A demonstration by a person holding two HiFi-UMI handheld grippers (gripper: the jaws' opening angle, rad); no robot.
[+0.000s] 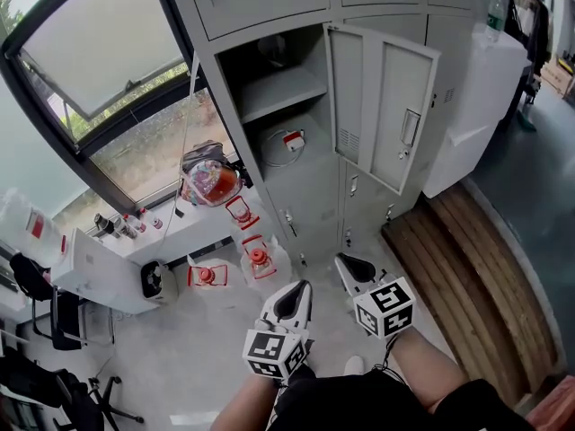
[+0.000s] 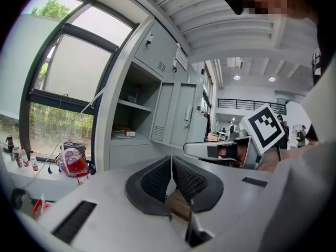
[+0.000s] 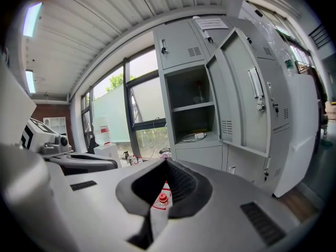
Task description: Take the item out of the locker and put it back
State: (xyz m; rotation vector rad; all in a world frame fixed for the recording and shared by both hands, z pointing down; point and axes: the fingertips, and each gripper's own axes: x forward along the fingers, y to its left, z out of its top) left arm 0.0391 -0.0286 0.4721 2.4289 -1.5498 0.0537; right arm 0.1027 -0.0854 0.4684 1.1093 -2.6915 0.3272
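Big bank of grey lockers (image 1: 310,196) fills the far side, and to its left a wide window (image 1: 99,52) slants away with greenery behind the glass. On the right a wooden platform (image 1: 476,268) runs along the floor at the foot of the lockers, with a white cabinet (image 1: 476,106) standing just beyond it. One locker door (image 1: 382,106) hangs wide open, swung out to the right, and the compartment behind it shows an upper shelf (image 1: 278,92) and a lower level below. Down on the floor, left of the lockers, sits a bag (image 1: 211,180) with something red showing through it, and nearer to us three clear jugs (image 1: 259,259) with red handles are scattered on the pale floor (image 1: 180,348). Now the two tools: the left gripper (image 1: 301,287) is held low and near, pointing at the lockers, jaws brought together with nothing between them. The right gripper (image 1: 342,259) sits just beside it on the right, well short of the open compartment, and its jaws are likewise pressed together and empty. And the item (image 1: 289,142), a coil of white cable with a small red-and-white piece, lies on the lower level inside the open locker, untouched, well apart from both grippers.
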